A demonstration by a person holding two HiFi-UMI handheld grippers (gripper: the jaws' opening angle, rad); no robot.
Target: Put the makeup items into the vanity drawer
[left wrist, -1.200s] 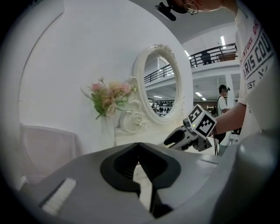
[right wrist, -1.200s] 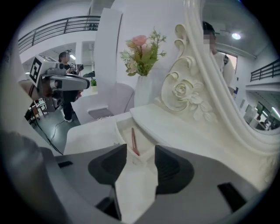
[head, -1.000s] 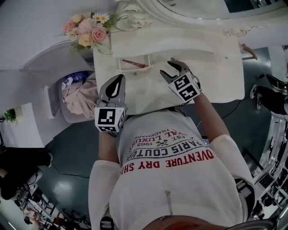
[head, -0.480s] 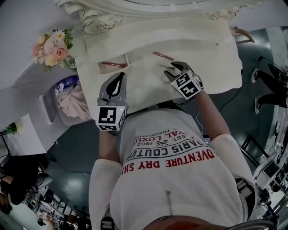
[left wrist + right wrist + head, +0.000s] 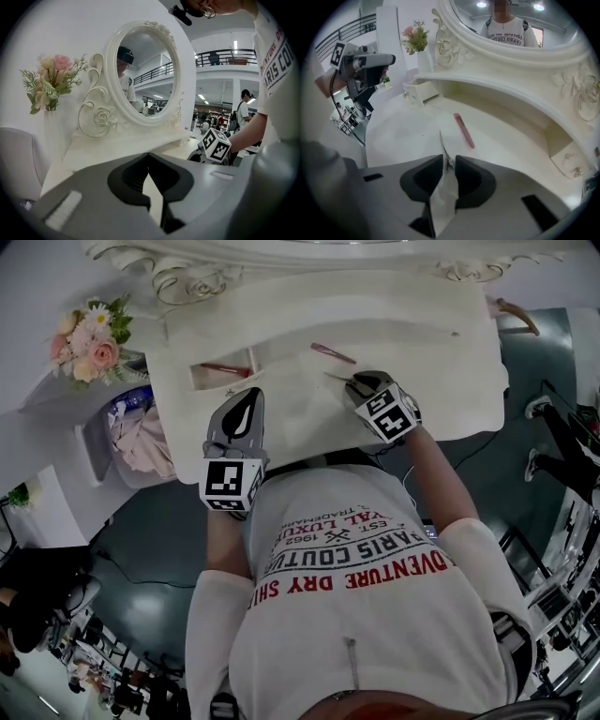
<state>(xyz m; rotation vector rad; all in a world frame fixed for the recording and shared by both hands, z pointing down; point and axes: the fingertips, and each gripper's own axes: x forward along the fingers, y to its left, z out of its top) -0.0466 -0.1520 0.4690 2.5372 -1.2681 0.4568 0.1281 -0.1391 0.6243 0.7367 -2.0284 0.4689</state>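
The right gripper [image 5: 449,159] is being closed round a slim pale makeup stick [image 5: 442,139] lying on the vanity top [image 5: 393,136], its pads not yet pressed on it. The left gripper [image 5: 149,157] is held pressed together, empty. Just beyond, a pink stick [image 5: 464,130] is seen, and farther left the open drawer [image 5: 423,90], a red item [image 5: 225,369] inside, near the flowers [image 5: 415,33].
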